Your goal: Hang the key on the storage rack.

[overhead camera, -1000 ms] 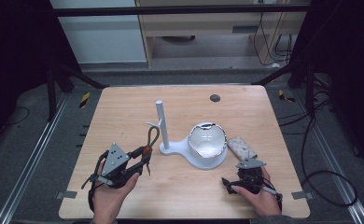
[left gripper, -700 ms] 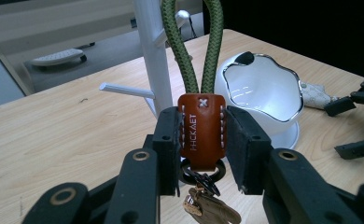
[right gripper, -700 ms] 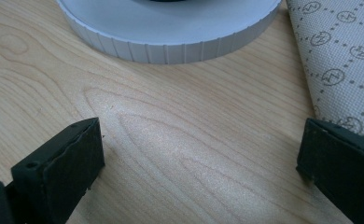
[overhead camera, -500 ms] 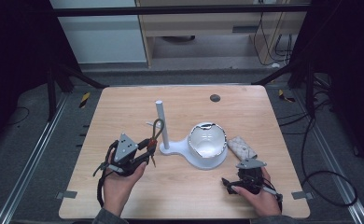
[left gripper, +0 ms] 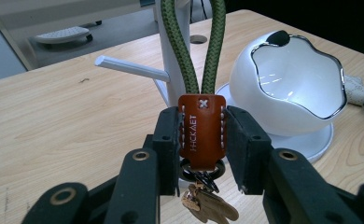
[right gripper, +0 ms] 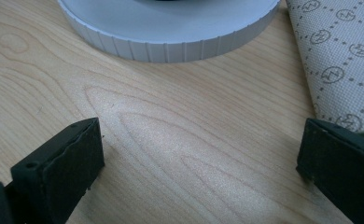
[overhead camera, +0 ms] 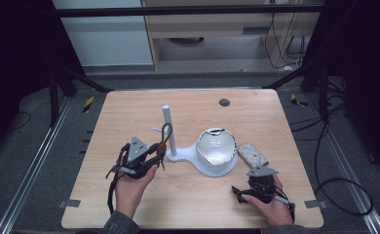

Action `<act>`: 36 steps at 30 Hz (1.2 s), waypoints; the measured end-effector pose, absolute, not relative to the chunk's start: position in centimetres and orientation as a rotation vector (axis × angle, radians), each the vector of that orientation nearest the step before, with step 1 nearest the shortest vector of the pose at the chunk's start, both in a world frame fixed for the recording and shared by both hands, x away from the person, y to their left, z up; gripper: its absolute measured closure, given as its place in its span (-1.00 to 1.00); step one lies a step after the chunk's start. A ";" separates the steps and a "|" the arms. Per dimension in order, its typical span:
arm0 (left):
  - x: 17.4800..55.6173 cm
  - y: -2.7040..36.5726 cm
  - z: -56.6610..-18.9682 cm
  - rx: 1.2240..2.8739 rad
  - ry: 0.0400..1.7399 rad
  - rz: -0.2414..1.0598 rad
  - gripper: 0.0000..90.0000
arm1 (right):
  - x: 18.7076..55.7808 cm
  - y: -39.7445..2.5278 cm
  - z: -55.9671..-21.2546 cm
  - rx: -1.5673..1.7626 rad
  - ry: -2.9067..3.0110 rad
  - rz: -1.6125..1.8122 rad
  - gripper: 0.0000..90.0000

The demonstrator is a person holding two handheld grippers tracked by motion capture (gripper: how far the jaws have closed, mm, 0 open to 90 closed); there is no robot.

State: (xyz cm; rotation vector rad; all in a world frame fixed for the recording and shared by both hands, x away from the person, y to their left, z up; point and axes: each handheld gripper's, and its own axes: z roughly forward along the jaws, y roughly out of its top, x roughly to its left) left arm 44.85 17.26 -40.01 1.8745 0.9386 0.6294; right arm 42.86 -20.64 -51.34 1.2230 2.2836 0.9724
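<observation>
The step in hand looked like hanging the keychain on the white key stand (overhead camera: 170,131). To do it well, the green cord loop (left gripper: 196,44) needed to stay upright and open, be carried to the free tip of the stand's side peg (left gripper: 131,69), slid along the peg toward the post, and let go only once the cord sat on the peg; releasing early would likely drop the keys onto the wooden table (overhead camera: 129,112).

The left gripper (left gripper: 201,133) was clenched on the keychain's brown leather tab (left gripper: 201,128), one jaw pressed against each stitched edge. The cord loop rose straight above the jaws, just in front of the stand's post, and the ring and brass-coloured key (left gripper: 208,205) hung below them. Seen from above, that gripper (overhead camera: 151,157) held the keychain just left of the stand's post, near its base and apart from the peg.

The right gripper (overhead camera: 256,187) rested low over the table, in front of and to the right of the stand's white bowl-shaped tray (overhead camera: 217,148). Its jaws stood wide apart and held nothing, with the ribbed base of the stand (right gripper: 171,32) ahead and a patterned fabric pouch (right gripper: 343,60) beside one jaw.
</observation>
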 end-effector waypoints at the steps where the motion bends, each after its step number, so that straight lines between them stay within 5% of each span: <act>1: 44.9 17.1 -40.1 1.876 0.943 0.626 0.46 | 42.9 -20.6 -51.3 1.223 2.284 0.972 -0.99; 14: 45.8 16.8 -40.4 1.890 0.953 0.592 0.44 | 42.8 -20.6 -51.3 1.223 2.282 0.973 -0.99; 20: 45.9 17.0 -40.7 1.910 0.954 0.608 -0.25 | 42.8 -20.6 -51.3 1.223 2.282 0.971 -0.99; 25: 45.8 18.4 -41.3 1.960 0.959 0.615 -0.61 | 42.8 -20.6 -51.3 1.222 2.283 0.971 -0.99; 32: 46.5 21.4 -44.2 2.054 1.007 0.552 -0.91 | 42.9 -20.7 -51.3 1.216 2.288 0.972 -0.98; 36: 47.4 22.6 -46.1 2.089 1.036 0.518 -0.91 | 42.8 -20.9 -50.6 1.190 2.267 0.994 -0.81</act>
